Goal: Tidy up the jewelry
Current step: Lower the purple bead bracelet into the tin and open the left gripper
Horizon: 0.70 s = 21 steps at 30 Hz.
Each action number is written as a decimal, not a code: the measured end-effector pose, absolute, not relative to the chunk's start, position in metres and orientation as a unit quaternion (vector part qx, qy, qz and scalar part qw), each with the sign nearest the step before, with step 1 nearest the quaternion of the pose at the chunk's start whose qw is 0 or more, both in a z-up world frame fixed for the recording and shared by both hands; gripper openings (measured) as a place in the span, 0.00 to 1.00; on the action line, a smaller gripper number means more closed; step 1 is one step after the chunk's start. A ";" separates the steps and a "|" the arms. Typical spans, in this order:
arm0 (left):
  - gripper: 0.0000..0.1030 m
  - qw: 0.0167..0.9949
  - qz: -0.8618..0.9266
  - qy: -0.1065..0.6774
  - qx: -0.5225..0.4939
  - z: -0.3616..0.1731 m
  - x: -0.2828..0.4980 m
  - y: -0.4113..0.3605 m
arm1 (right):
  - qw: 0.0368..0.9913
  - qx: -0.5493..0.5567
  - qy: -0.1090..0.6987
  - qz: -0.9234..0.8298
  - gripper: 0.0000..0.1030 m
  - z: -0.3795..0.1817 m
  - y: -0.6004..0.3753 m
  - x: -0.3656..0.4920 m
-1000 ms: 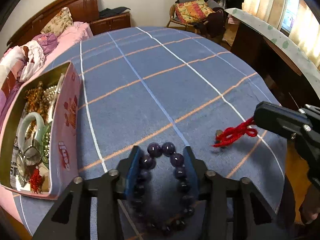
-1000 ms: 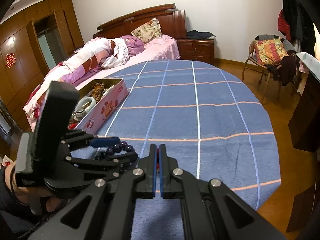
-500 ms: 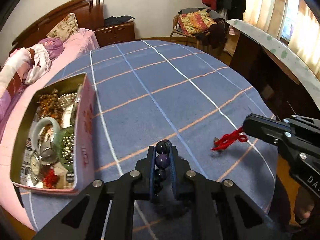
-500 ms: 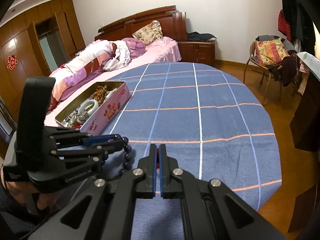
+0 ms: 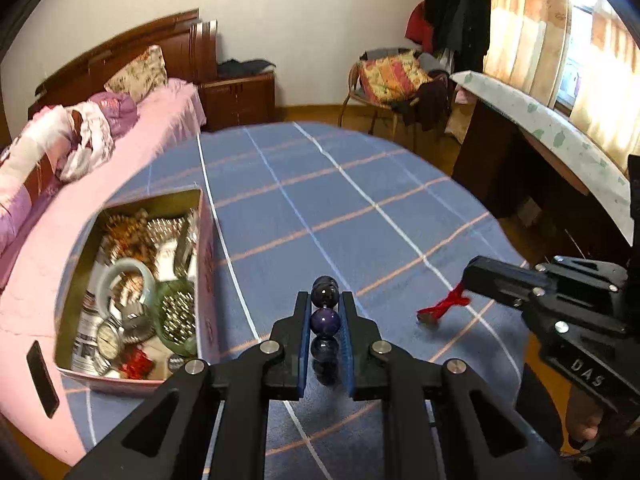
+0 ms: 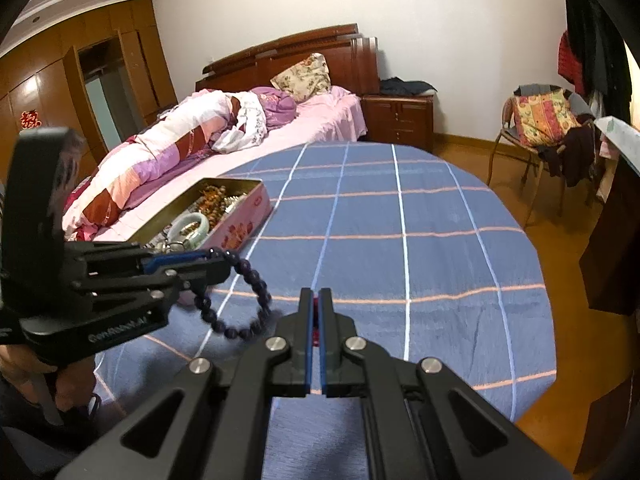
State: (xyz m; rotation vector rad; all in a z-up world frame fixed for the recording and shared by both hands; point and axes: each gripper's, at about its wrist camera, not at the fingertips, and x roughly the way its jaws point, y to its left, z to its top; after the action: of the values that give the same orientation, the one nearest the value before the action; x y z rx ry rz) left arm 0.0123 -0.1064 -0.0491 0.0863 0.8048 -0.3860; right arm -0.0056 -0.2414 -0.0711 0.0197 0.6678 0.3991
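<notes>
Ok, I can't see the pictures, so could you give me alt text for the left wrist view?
The left gripper pinches a dark purple bead bracelet above a blue checked cloth. To its left sits an open pink tin full of jewelry; to its right the right gripper holds a red cord.

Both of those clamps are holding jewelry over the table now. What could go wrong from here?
The left hand-held gripper pinches only a few beads of the dark purple bead bracelet; the dangling loop could slip out or snag the pink tin box's rim. The red knotted cord in the right hand-held gripper trails on the table, so it may drag.
</notes>
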 end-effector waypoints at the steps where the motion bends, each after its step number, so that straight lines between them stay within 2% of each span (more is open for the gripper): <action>1: 0.12 0.904 -0.184 0.383 0.043 -0.045 0.011 -0.106 | 0.926 0.009 0.323 0.196 0.04 -0.068 -0.240 -0.006; 13: 0.12 0.931 -0.151 0.329 0.044 0.005 0.012 -0.071 | 0.933 -0.010 0.282 0.223 0.04 -0.030 -0.213 0.002; 21: 0.12 0.943 -0.110 0.312 0.039 0.018 0.021 -0.031 | 0.932 -0.040 0.254 0.257 0.04 -0.008 -0.175 0.013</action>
State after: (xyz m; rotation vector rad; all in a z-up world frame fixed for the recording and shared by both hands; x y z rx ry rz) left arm 0.0213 -0.0311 0.0179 0.0787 0.6358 -0.2250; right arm 0.0128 -0.1747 -0.0076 -0.0815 0.5191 0.5257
